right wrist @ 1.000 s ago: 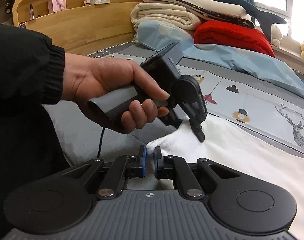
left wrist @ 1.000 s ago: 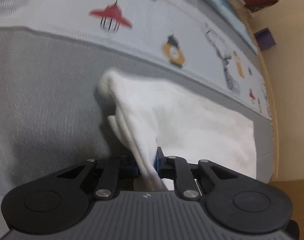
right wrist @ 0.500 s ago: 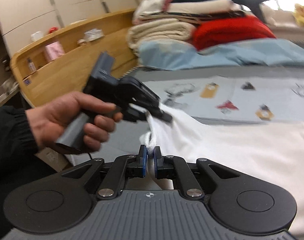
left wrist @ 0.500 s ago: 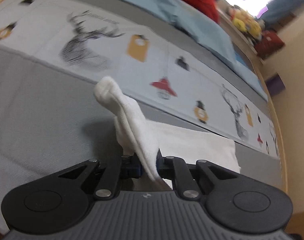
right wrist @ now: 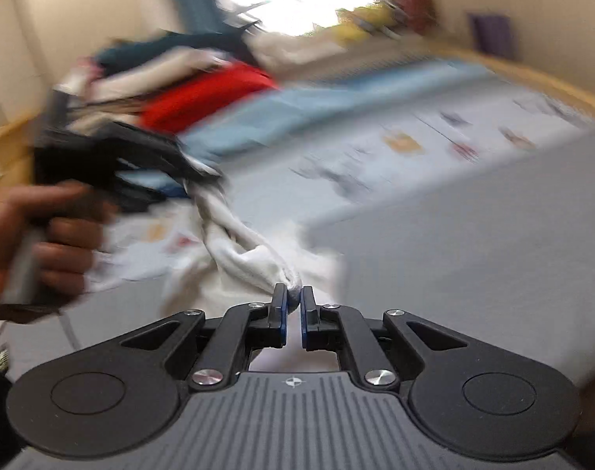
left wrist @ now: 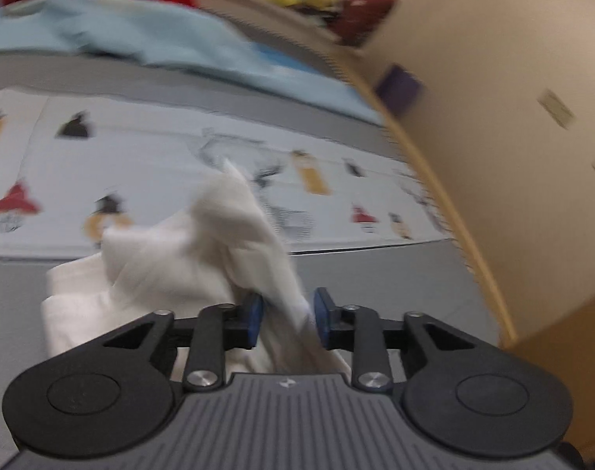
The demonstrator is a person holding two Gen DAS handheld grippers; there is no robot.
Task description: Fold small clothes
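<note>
Risk we see: left tool (left wrist: pixel 285 319), jaws just opening, drops white cotton garment (left wrist: pixel 203 243); right tool (right wrist: pixel 293 315) alone pinches it, fold skews.

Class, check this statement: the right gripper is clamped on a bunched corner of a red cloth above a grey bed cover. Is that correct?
Not quite: the cloth is white, not red, as the right wrist view shows. The right gripper is indeed clamped on its bunched corner above the grey bed cover.

A bed (left wrist: pixel 375 274) with grey printed cover bears white cloth (left wrist: pixel 172 266) and piled bedding (right wrist: pixel 203 94).
</note>
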